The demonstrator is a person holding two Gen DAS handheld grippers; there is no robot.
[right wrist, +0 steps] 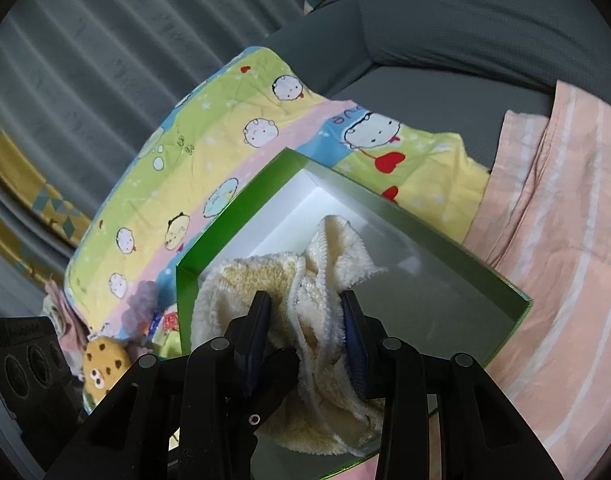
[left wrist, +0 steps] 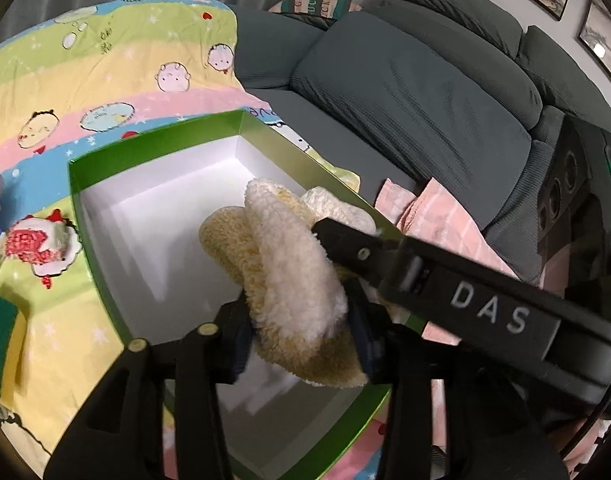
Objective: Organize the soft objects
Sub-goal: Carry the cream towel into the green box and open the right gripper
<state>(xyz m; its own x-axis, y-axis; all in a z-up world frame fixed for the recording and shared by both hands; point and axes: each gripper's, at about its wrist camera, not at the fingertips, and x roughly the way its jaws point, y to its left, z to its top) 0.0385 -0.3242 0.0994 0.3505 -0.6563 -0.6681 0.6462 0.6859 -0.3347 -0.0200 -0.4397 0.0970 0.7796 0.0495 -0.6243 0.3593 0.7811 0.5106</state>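
Two tongs hold one fluffy towel point(left wrist: 289, 264) over a green box point(left wrist: 153, 148) w/ a white inside. The towel is cream and pale yellow, bunched up, hanging just above the box floor near the right wall. The left tongs point(left wrist: 303, 330) have the towel's near end between the two pads; the pads sit partway apart w/ towel filling the gap, and it looks like both pads touch it. The right tongs point(right wrist: 305, 332) are also partway apart and pinch a folded bit of the same towel w/ its white edge trim between the pads. In the left view the right tongs' long black arm comes in from the right side and crosses over the box wall. The box sits on a bright cartoon blanket point(left wrist: 105, 80) spread on a grey sofa point(left wrist: 405, 80). A pink striped cloth point(right wrist: 553, 208) lies just beside the box on the right. Left of the box are small soft things: a red and white one point(left wrist: 33, 246) and a yellow spotted plush point(right wrist: 103, 364).
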